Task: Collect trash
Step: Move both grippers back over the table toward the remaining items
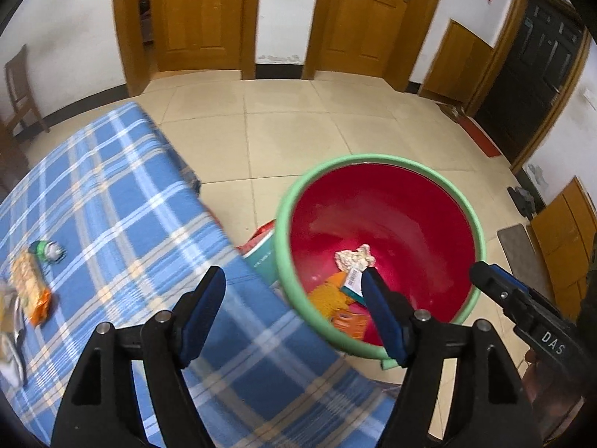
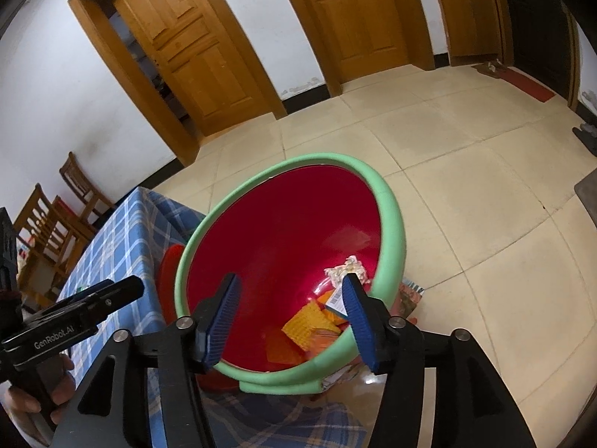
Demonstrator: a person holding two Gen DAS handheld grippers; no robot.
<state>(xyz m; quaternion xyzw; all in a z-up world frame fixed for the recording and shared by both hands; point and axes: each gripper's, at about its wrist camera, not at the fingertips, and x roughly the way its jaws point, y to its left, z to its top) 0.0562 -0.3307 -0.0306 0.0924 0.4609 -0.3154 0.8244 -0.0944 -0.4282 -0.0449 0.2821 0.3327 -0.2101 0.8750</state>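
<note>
A red basin with a green rim (image 1: 474, 209) (image 2: 391, 224) stands beside the table and holds a crumpled tissue (image 1: 354, 257) (image 2: 347, 267), orange wrappers (image 1: 328, 298) (image 2: 309, 324) and a small barcoded box (image 1: 352, 282) (image 2: 335, 300). My left gripper (image 1: 294, 310) is open and empty over the table edge beside the basin. My right gripper (image 2: 293, 315) is open and empty above the basin; it also shows at the right of the left wrist view (image 1: 481, 270). On the table lie an orange snack packet (image 1: 30, 287) and a green-capped bottle (image 1: 46, 250).
The table wears a blue plaid cloth (image 1: 123, 201) (image 2: 119, 246). More wrappers lie at the far left (image 1: 9, 321). A red stool (image 2: 168, 272) sits under the basin. Wooden chairs (image 2: 48, 220) stand by the wall. Tiled floor (image 2: 466, 194) stretches to wooden doors (image 1: 194, 11).
</note>
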